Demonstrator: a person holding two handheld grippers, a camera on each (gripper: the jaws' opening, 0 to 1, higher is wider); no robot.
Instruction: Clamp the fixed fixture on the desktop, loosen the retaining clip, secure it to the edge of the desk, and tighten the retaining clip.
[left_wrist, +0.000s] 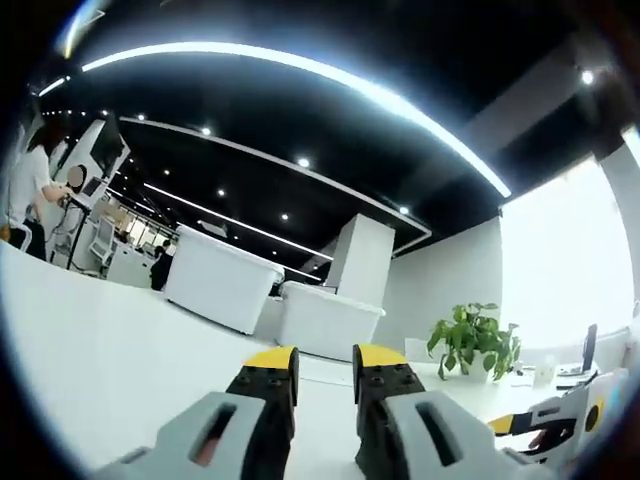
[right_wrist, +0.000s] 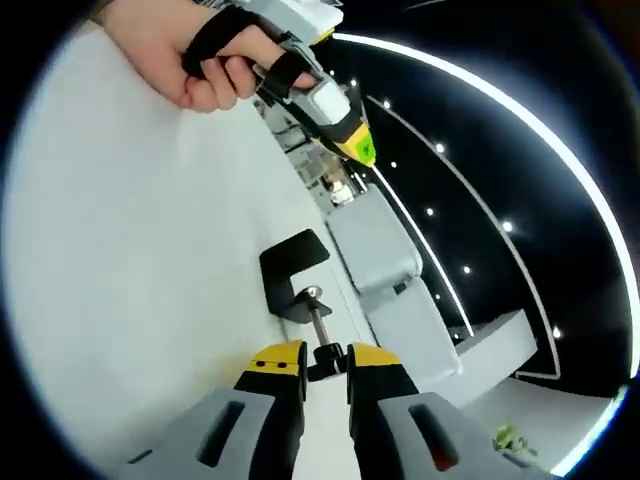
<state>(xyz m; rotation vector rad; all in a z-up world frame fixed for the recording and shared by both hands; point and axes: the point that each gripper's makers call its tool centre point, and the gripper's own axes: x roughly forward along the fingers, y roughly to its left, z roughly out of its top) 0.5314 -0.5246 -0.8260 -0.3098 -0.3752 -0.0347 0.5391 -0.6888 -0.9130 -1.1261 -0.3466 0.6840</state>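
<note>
Black ceiling (left_wrist: 330, 110) with curved light strips (left_wrist: 300, 75) overhead, white bins (left_wrist: 215, 275) mid-frame, potted plant (left_wrist: 475, 340) lower right, bright window (left_wrist: 560, 270) at right.

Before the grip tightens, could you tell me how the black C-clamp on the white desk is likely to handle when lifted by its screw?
The black C-clamp looks like rigid metal, so probably stiff and fairly heavy for its size. The right gripper sits at the end knob of its screw, so the C-shaped body may swing or twist. On the smooth white desk it could slide if nudged.

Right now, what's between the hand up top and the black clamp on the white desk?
Just bare white desk lies between the hand and the black C-shaped metal clamp, seen in the right gripper view.
</note>
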